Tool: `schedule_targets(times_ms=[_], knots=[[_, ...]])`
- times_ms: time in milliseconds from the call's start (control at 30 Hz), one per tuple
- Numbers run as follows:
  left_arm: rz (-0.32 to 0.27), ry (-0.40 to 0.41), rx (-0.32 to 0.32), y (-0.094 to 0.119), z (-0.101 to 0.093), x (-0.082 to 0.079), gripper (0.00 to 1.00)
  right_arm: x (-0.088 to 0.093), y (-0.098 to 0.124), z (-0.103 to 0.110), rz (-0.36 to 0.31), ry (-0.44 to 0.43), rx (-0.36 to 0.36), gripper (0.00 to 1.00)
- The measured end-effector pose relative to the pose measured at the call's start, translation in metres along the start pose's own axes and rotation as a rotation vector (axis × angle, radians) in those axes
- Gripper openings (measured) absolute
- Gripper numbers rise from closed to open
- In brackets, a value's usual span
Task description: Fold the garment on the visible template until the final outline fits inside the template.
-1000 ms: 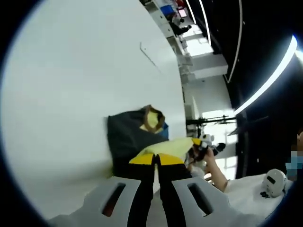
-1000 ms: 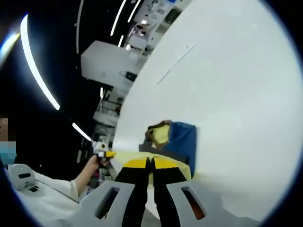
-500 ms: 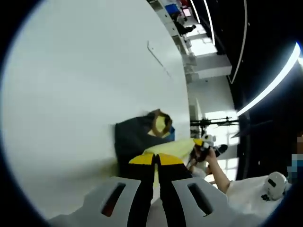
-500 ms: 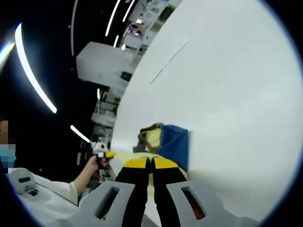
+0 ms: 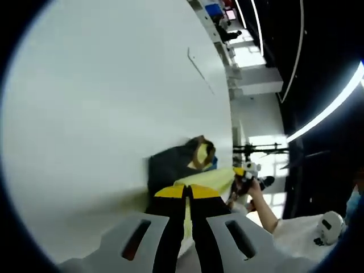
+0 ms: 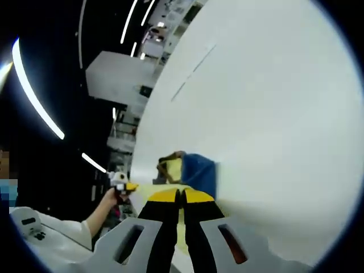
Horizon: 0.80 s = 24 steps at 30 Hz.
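Item: garment, held by both tongs over white desk.
L tongs (image 5: 186,192) closed on pale-yellow edge of garment (image 5: 176,165); dark blue body bunched just beyond tips, on desk (image 5: 102,102). R tongs (image 6: 181,196) likewise closed on yellow edge; garment (image 6: 196,170) blue w/ yellow lining, lying on desk (image 6: 273,114). A thin line marked on desk farther off. Person's hand (image 6: 111,199) w/ other tongs seen at left of right gripper view.

We see only part of the garment (image 5: 181,165) — its lower edge slips behind the left gripper (image 5: 187,192), and the right gripper (image 6: 180,196) covers it likewise. The line on the table (image 6: 273,114) is too faint to judge — template or not.
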State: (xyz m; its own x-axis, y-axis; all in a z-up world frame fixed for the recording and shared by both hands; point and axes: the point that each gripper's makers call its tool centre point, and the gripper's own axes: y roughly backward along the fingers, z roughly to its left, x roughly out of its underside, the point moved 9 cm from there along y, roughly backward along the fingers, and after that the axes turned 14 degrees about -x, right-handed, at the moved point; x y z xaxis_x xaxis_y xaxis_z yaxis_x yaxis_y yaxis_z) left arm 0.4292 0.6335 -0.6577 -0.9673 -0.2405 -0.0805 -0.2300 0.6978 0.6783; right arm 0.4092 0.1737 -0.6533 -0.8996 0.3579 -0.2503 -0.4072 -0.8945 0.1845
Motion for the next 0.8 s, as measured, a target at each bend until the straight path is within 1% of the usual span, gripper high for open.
schedule_targets(times_ms=[67,167,300,433,567,600,667,733,800], knots=[[0.005,0.005,-0.002,-0.001,0.009,-0.007,0.00,0.000,-0.001,-0.002,0.000,-0.004,0.002,0.03],[0.009,0.009,-0.007,-0.005,0.005,-0.003,0.00,-0.002,-0.003,-0.005,0.004,-0.012,0.006,0.03],[0.015,0.016,-0.010,-0.009,0.009,-0.007,0.00,-0.004,-0.005,-0.012,0.008,-0.022,0.013,0.03],[0.021,0.020,-0.014,-0.014,0.008,-0.006,0.00,-0.015,-0.003,-0.027,0.012,-0.032,0.018,0.03],[0.028,0.024,-0.017,-0.017,0.009,-0.007,0.00,-0.017,-0.006,-0.030,0.013,-0.037,0.022,0.03],[0.030,0.025,-0.019,-0.018,0.006,-0.004,0.00,-0.017,-0.007,-0.032,0.013,-0.040,0.025,0.03],[0.032,0.028,-0.021,-0.019,0.006,-0.003,0.00,-0.017,-0.010,-0.034,0.013,-0.042,0.027,0.03],[0.034,0.033,-0.023,-0.019,0.015,-0.011,0.00,-0.019,-0.011,-0.038,0.017,-0.046,0.030,0.03],[0.036,0.037,-0.023,-0.019,0.019,-0.014,0.00,-0.024,-0.010,-0.046,0.021,-0.051,0.034,0.03]])
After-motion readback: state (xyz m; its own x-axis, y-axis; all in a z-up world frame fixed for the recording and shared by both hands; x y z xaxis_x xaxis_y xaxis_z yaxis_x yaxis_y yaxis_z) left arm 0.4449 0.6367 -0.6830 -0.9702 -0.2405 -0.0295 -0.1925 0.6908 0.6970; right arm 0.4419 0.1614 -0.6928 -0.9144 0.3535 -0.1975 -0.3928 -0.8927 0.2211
